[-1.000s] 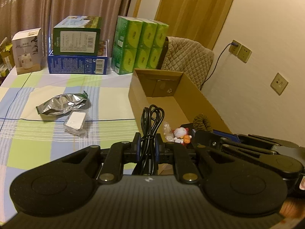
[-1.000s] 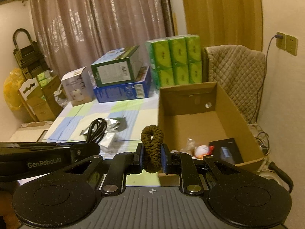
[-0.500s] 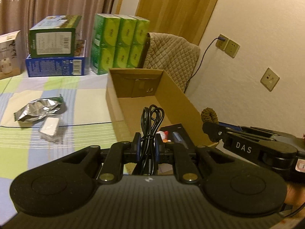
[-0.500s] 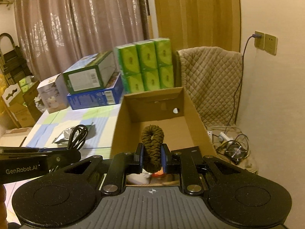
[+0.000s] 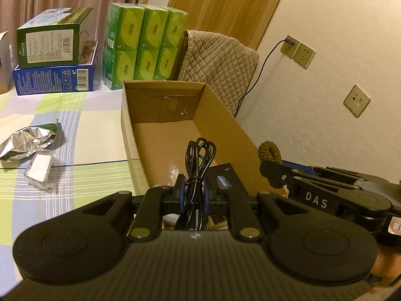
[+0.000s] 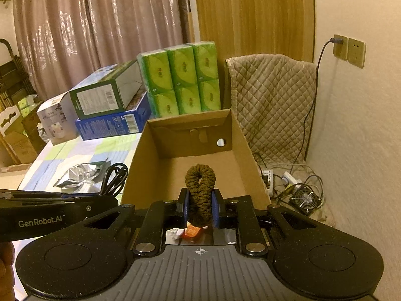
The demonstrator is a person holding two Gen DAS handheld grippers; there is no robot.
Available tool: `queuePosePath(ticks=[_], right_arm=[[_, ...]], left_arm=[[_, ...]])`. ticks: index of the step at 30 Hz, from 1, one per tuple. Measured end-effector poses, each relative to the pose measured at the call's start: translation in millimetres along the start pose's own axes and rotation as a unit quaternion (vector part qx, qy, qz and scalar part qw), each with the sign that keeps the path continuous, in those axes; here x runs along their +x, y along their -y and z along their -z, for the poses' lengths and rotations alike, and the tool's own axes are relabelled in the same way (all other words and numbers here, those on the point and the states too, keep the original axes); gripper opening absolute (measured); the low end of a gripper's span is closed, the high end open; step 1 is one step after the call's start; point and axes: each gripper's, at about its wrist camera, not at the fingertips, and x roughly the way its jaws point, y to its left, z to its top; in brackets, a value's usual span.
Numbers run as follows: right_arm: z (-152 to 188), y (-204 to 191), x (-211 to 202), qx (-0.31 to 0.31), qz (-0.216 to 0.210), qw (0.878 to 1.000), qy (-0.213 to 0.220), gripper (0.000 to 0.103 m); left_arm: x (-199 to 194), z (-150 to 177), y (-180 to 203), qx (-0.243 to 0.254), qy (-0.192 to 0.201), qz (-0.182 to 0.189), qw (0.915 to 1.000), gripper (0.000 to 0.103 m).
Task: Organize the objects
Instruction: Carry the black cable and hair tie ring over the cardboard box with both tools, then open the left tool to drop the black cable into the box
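At the table's far edge we see six green tissue packs (image 5: 145, 47) stacked beside a green carton (image 5: 50, 42) lying on a blue carton (image 5: 54, 80). A quilted cover (image 6: 273, 105) hangs by the wall; a small fan (image 6: 304, 198) sits on the floor.

The far half of the open brown cardboard box (image 6: 190, 123) lies bare, free from above. A flat black case (image 5: 223, 175) and small trinkets crowd its near end. Stacked green tissue packs (image 6: 183, 80) and a quilted beige cover (image 6: 273, 95) block passage behind it.
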Motion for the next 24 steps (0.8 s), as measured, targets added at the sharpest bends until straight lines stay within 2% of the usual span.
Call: queuePosePath(ticks=[21, 22, 23, 24], right_arm=[[-6.8, 17.4, 18.8, 0.011, 0.009, 1.000, -0.005, 0.015], [-7.1, 17.8, 18.8, 0.011, 0.009, 1.000, -0.005, 0.015], [-7.3, 18.3, 18.5, 0.012, 0.010, 1.000, -0.005, 0.015], [-7.3, 18.5, 17.9, 0.012, 0.011, 1.000, -0.004, 0.015]], left_arm=[[37.6, -12.6, 0.8, 0.001, -0.009, 0.001, 1.0000, 0.013], [38.3, -13.3, 0.4, 0.001, -0.005, -0.006, 1.0000, 0.022], [38.3, -14.3, -0.8, 0.000, -0.001, -0.011, 0.9999, 0.038], [37.6, -14.6, -2.4, -0.002, 0.003, -0.015, 0.9999, 0.041]])
